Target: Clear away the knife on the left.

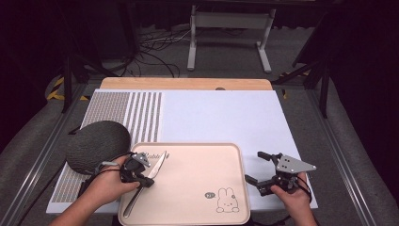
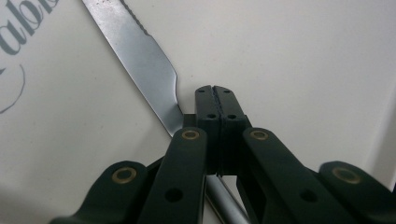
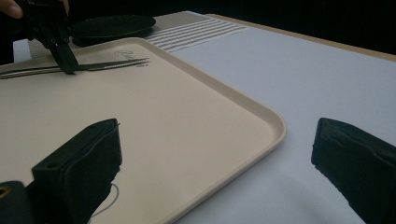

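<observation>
The left hand-held gripper (image 1: 141, 173) is clamped on the knife (image 1: 149, 178), which lies on the tray (image 1: 197, 169) near its left edge. The right hand-held gripper (image 1: 256, 167) waits wide open just right of the tray, probably on standby.

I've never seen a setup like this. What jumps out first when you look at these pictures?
Probably the pale tray with a little rabbit drawing at its near right corner, lying on the white mat. On its left side the left gripper is pinched shut on a table knife near where blade meets handle. The right gripper hovers open just off the tray's right edge, and a dark round bowl sits at far left.
</observation>
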The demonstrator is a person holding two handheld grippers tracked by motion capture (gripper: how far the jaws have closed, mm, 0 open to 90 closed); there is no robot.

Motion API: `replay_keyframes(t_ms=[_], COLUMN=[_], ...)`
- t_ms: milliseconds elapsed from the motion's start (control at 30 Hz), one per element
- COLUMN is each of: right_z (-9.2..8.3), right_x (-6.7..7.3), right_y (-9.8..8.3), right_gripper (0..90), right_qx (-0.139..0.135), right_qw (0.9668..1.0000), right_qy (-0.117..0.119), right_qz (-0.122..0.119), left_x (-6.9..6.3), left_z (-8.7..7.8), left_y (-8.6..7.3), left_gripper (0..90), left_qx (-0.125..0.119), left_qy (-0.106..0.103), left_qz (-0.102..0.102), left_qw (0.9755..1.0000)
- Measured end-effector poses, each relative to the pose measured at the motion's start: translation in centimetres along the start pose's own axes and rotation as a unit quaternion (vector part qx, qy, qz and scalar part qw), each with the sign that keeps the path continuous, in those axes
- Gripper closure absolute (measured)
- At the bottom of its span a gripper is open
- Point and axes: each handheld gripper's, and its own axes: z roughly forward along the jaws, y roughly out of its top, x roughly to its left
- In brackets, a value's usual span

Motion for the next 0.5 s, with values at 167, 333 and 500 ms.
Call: replay_keyframes(t_ms=[167, 333, 500], right_z=[0.0, 0.0, 0.1], right_x=[0.0, 0.0, 0.0], right_y=[0.0, 0.0, 0.0], right_gripper=[2.4, 2.4, 2.4], right_qx=[0.002, 0.002, 0.002], right_qw=[1.0, 1.0, 1.0], right_qy=[0.0, -0.001, 0.001], right_qz=[0.0, -0.001, -0.001], left_x=[0.2, 0.4, 0.5], left_z=[-0.2, -0.4, -0.5], left_y=[-0.3, -0.8, -1.2], left_gripper=[90.0, 90.0, 90.0], left_qx=[-0.001, -0.006, -0.012], left_qy=[0.0, -0.001, -0.001], left_qz=[-0.004, -0.012, -0.017], left_qw=[1.0, 0.9999, 0.9998])
